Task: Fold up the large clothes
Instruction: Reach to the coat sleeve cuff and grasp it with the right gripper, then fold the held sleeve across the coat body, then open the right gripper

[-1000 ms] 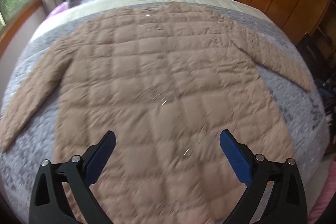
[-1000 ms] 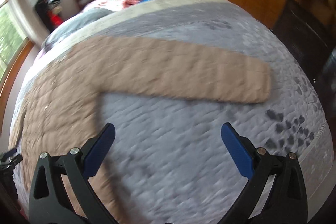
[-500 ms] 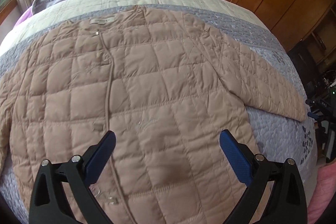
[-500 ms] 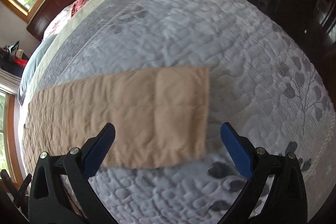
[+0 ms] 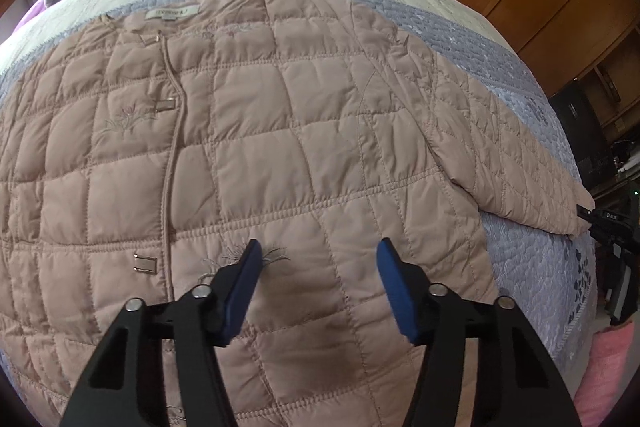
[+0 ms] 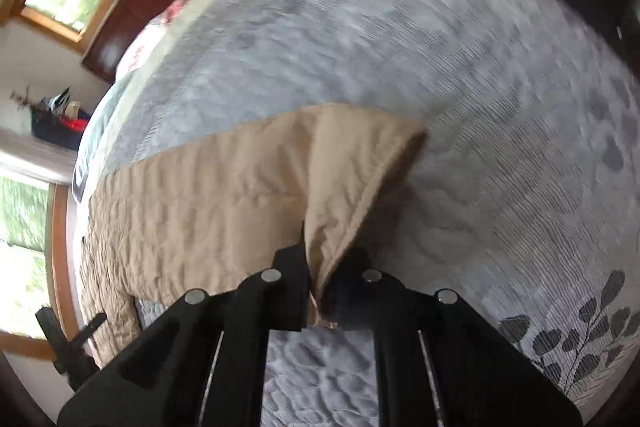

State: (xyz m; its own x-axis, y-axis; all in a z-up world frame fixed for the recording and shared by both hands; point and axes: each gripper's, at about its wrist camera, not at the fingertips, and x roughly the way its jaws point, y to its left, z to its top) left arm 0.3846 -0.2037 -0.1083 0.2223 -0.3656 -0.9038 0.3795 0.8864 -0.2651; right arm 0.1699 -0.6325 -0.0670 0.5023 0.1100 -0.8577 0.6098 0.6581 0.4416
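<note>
A: Since the right gripper (image 6: pixel 320 291) has its jaws closed on the cuff of the sleeve (image 6: pixel 248 183), what is the correct procedure for this step?

B: By my estimate the step in hand is folding the sleeve across the body of the quilted coat (image 5: pixel 248 163). The coat lies flat, front up, on the bed (image 5: pixel 532 251), with the collar label toward the pillows. Carry the cuff in a low arc toward the centre placket, keeping the sleeve flat so the padding does not bunch at the shoulder seam. Release only once the cuff rests on the coat body.

A: And the left gripper (image 5: pixel 318 287)?

B: Its jaws stand wide apart and hold nothing. It hangs above the lower front panel, near the embroidered motif. A sound use would be to press the body down near the armpit, so that the pull on the sleeve does not drag the whole coat sideways.

A: What cannot be confirmed?

B: The following:
- The right wrist view is motion-blurred, so how much cloth sits between the jaws is unclear.
- The fingertips are covered by the fabric.
- The hem and the coat's other sleeve are cut off in the left wrist view.
- Whether the snaps along the placket are fastened cannot be determined.
</note>
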